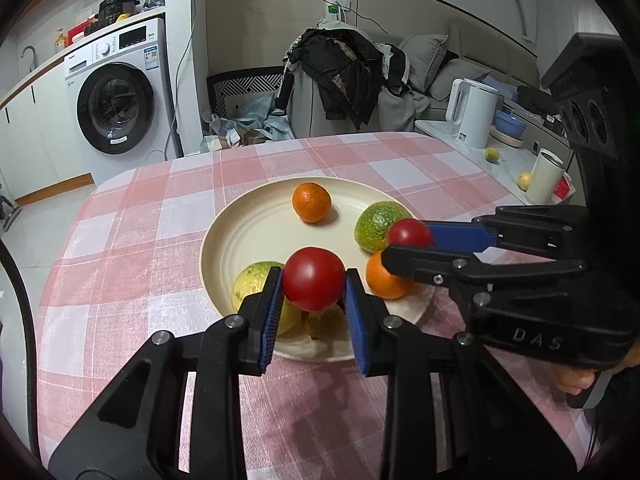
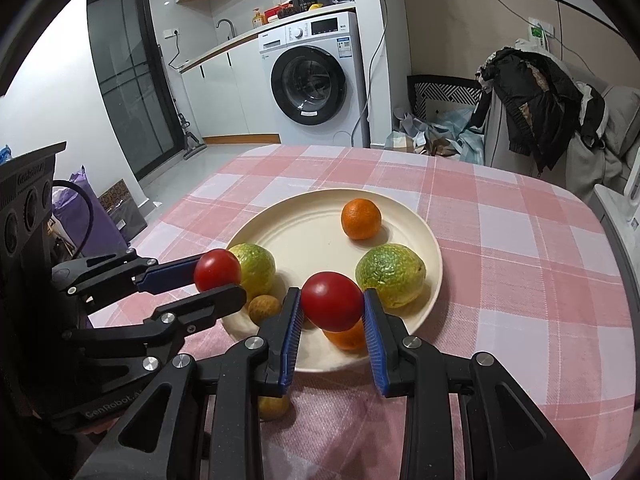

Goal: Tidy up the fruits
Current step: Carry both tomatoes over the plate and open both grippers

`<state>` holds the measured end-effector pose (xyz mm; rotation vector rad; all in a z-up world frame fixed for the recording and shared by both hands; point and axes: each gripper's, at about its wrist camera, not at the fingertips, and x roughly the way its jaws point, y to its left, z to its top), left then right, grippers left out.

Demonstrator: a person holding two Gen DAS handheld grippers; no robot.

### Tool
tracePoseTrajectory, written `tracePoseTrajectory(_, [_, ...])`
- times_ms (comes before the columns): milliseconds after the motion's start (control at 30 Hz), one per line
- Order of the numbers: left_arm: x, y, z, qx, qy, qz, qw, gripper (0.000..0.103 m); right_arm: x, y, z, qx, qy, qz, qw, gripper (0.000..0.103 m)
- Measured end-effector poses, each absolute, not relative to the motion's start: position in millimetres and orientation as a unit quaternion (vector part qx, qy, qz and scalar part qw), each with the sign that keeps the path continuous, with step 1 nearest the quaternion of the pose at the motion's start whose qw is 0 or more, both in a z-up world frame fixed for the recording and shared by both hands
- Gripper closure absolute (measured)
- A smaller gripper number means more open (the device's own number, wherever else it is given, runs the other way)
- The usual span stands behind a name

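Your left tongs [image 1: 314,280] are clenched on a red tomato [image 1: 313,278], and your right tongs [image 2: 332,304] grip a second tomato [image 2: 331,301]; both hang over the near rim of the cream plate [image 2: 304,232]. Just beyond them lie two green fruits, and farthest an orange [image 2: 361,218].

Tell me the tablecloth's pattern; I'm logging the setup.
Pink and white checks on the tablecloth, clearest in the right wrist view.
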<state>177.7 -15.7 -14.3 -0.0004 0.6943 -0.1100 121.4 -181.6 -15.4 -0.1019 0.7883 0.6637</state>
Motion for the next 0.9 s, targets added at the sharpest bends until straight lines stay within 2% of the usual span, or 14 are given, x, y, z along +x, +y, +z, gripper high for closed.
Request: tracePoseTrajectory(900, [209.3,-9.4,-22.5,0.015,0.332,-0.04,0.942,0.076,153.4,-167.7,-34.6,-0.046,0.398,0.309,0.863,0.072])
